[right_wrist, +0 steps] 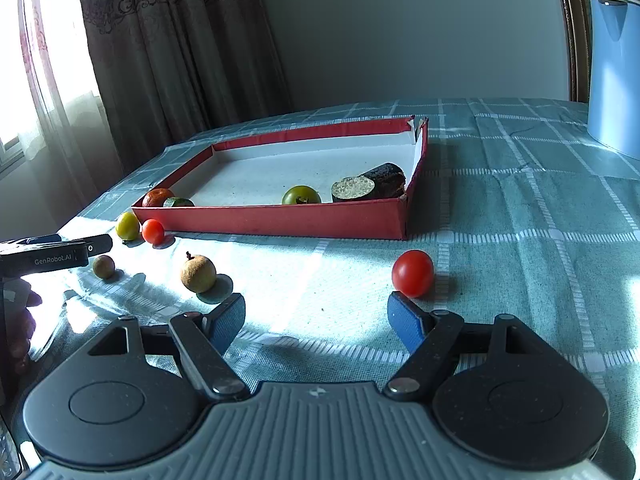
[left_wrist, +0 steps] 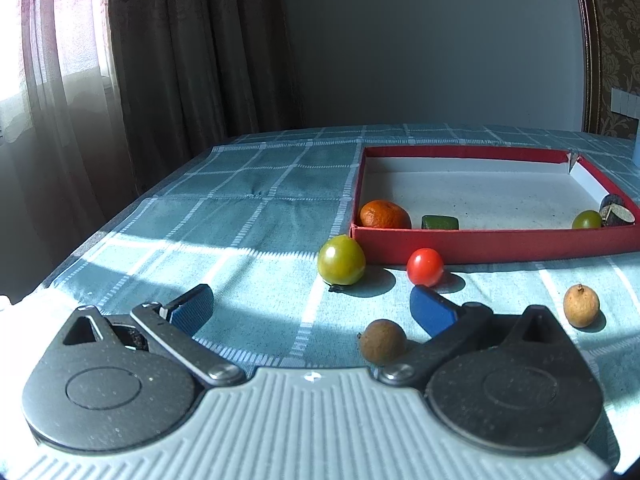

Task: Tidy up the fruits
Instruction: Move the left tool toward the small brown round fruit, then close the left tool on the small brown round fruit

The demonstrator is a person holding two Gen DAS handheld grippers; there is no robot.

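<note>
A red box [left_wrist: 496, 242] [right_wrist: 280, 222] with a white floor holds an orange mandarin [left_wrist: 384, 214], a green piece [left_wrist: 440, 222], a green tomato [right_wrist: 301, 195] and a dark cut chunk [right_wrist: 372, 184]. On the cloth in front lie a green tomato [left_wrist: 341, 260], a red tomato [left_wrist: 425, 267], a dark brown longan [left_wrist: 382, 341] and a pale longan [left_wrist: 581, 305]. My left gripper [left_wrist: 312, 306] is open, low over the cloth, the dark longan by its right finger. My right gripper [right_wrist: 316, 320] is open; another red tomato [right_wrist: 413, 273] lies just beyond its right fingertip.
The table has a blue checked cloth [right_wrist: 520, 208]. A pale blue jug [right_wrist: 614, 72] stands at the far right. Curtains [left_wrist: 180, 48] and a window are beyond the table's left edge. The left gripper's body [right_wrist: 56, 256] shows at the left of the right wrist view.
</note>
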